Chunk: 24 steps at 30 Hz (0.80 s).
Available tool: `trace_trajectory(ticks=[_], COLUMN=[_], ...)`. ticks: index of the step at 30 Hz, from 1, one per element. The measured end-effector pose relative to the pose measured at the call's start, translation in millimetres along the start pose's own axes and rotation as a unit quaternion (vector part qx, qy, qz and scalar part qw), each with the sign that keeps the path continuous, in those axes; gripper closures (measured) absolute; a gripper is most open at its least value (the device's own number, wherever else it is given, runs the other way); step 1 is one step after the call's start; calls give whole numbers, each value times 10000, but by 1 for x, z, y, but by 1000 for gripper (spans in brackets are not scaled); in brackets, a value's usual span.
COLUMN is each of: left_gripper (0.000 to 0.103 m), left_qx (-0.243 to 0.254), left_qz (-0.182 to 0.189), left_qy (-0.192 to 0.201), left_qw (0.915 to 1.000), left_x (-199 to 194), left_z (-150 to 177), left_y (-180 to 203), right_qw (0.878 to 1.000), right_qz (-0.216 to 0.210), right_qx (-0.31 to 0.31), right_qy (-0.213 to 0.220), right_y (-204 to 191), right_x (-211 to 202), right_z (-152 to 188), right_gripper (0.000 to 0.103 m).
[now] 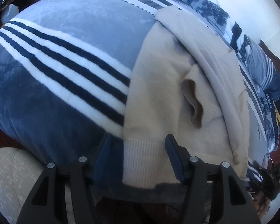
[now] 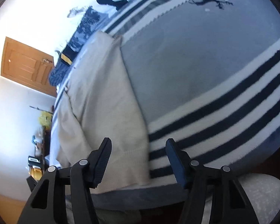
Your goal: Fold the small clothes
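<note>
**Both grippers open at the hem of a cream sweater on the bed**

Nearest in the left wrist view, the left gripper [image 1: 138,156] stands wide open with nothing between its black ribbed fingers [image 1: 174,156]. Its jaws straddle the ribbed hem of the cream knitted sweater [image 1: 158,97], which lies on the bed close to the near edge. No finger visibly pinches the cloth. Under the sweater spreads a grey-blue plush blanket with navy and white stripes [image 1: 65,71], and the stripes run up to the garment's left edge. A speckled beige cushion [image 1: 11,173] sits at the lower left, just beside the blanket's edge. Further up the sweater, a cuff opening gapes as a dark oval near its middle, and a long sleeve is folded across the body along the right side. Beyond it lie rumpled blue patterned bedclothes [image 1: 261,74] against a pale wall.

Similarly, in the right wrist view the right gripper [image 2: 138,158] is spread wide and holds nothing. Its left finger hangs over the sweater [image 2: 106,102] and its right finger over the blanket [image 2: 205,65], so the garment's straight side edge runs between them. This view is somewhat blurred. Past the sweater's far end lies the blue bedding [image 2: 87,24]. Far off on the left stand a brown wooden door [image 2: 26,63] and some small clutter too indistinct to name.
</note>
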<state>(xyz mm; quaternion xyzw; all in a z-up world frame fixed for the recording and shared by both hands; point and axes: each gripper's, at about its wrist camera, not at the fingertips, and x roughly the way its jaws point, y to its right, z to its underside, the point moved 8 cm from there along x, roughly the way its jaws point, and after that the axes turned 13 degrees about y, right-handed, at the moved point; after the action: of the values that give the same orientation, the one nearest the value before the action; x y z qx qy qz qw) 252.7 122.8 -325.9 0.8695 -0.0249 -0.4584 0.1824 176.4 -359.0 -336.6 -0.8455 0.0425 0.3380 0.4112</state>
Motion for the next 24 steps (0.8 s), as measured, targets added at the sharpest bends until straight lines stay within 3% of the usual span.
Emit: trace_trajectory(ticks=[3, 5, 7, 16, 19, 21, 24], left_gripper=[44, 48, 49, 49, 61, 69, 70], left_qx=[-6, 105, 137, 296, 406, 435, 313], left_qz=[91, 121, 184, 111, 22, 42, 140], left_qy=[-89, -126, -136, -292, -171, -130, -134], left_qw=[9999, 9998, 9996, 9991, 9990, 9990, 9993], left_x=[1, 2, -1, 11, 9, 8, 7], left_z=[7, 9, 12, 20, 18, 17, 16], left_y=[6, 14, 18, 21, 20, 17, 13], right_qw=[9987, 9980, 9970, 9962, 9961, 9964, 9973], right_qz=[125, 195, 133, -71, -65, -25, -103], right_qx=[-182, -348, -452, -253, -268, -328, -322], right_qy=[-455, -500, -606, -827, -833, -776, -659], right_y=[0, -2, 0, 0, -2, -4, -8], right_x=[15, 16, 15, 22, 23, 22, 15], right_z=[17, 22, 27, 43, 43, 43, 42], right_gripper=[58, 66, 81, 82, 84, 96, 98])
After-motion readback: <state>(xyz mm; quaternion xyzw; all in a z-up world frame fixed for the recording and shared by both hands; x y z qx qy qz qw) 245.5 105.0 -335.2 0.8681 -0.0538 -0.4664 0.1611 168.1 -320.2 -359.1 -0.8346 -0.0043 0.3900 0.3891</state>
